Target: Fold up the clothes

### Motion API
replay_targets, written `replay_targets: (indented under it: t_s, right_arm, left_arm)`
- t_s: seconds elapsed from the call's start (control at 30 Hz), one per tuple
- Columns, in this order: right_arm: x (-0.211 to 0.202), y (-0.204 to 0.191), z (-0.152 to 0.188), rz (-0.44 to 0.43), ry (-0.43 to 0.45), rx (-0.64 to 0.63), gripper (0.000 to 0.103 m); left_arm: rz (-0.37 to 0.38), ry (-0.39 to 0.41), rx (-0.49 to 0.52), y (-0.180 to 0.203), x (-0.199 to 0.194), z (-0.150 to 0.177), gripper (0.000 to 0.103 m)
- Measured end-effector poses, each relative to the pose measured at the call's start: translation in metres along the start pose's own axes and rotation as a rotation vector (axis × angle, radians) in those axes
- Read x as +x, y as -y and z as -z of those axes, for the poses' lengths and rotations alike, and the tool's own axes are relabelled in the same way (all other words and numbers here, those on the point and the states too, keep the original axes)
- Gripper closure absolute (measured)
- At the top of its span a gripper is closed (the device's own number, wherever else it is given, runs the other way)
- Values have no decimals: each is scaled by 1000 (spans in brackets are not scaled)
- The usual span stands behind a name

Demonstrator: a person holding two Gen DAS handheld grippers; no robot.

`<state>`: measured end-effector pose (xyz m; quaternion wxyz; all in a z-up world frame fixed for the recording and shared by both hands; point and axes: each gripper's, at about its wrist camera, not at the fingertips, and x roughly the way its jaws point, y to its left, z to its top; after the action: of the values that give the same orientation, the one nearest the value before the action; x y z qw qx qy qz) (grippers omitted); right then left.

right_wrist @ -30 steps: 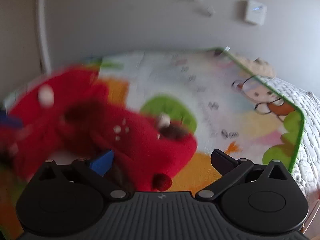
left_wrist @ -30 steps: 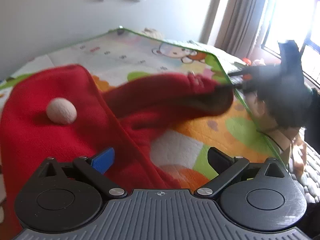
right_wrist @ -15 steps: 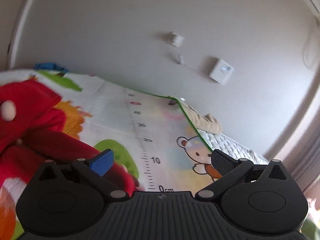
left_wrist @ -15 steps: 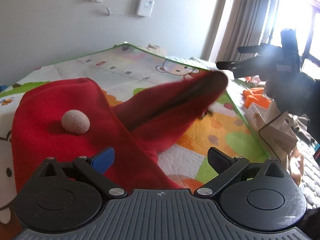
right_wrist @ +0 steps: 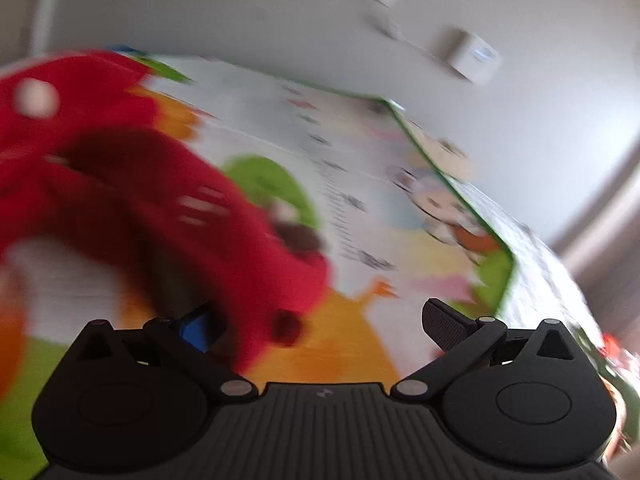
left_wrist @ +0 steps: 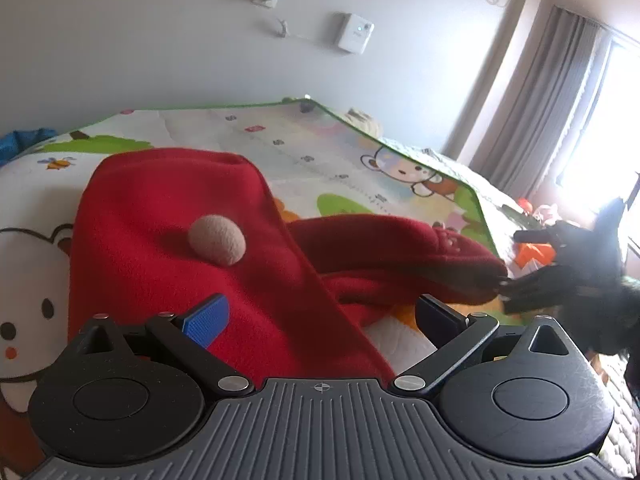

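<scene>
Red fleece garment (left_wrist: 168,240) lies on the cartoon play mat (left_wrist: 312,148) covering the bed, a beige pompom (left_wrist: 216,239) on its flat panel. Half a second ago its sleeve (left_wrist: 400,256) hung lifted; now it has come down near the mat, stretched rightward, likely to be laid straight before folding. The right tongs (right_wrist: 320,320) stand wide open at its cuff, blurred; the left tongs (left_wrist: 320,316) gape empty above the panel.

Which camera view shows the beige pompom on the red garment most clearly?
The left wrist view: the beige pompom sits sharp and near on the red garment. In the right wrist view it is only a small, motion-blurred pale spot at the far left.
</scene>
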<state>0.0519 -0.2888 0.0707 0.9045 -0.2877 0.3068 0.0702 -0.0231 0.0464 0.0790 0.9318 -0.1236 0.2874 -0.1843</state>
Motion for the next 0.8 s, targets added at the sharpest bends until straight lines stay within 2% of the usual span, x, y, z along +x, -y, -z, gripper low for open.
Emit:
replay_targets:
  t_s: [0.1,0.17,0.27,0.33,0.4,0.43,0.5,0.6,0.7,0.8]
  right_arm:
    - [11,15,-16,88,-9,46,0]
    - [-11,28,-41,91,83,83,0]
    - [-65,42,-85,8,278,109,0]
    - [-96,37,-105,-6,396,69,0]
    - [-110,28,-118,-22,453,24,0]
    - [-108,26,-122,-33,443,8,0]
    - [-82,21,-123,-27,355,-36,0]
    - [-21,26,-99,81,192,-82,0]
    - [32,57,-59,84,41,7,0]
    - [42,81,-30,-28,24,136,0]
  left_arm:
    - [20,15,54,12,-5,-2,1]
    - [21,20,125,25,-7,-3,1]
    - [7,22,213,41,-5,-5,1]
    - [7,12,230,48,0,-8,1]
    - [7,1,243,55,6,-10,1]
    - [5,-4,253,59,10,-11,1]
    - [0,-14,284,67,17,-13,1]
    - [-9,-29,333,80,27,-17,1]
    - [-5,-43,427,100,46,-24,1]
    - [-3,-38,565,127,75,-28,1]
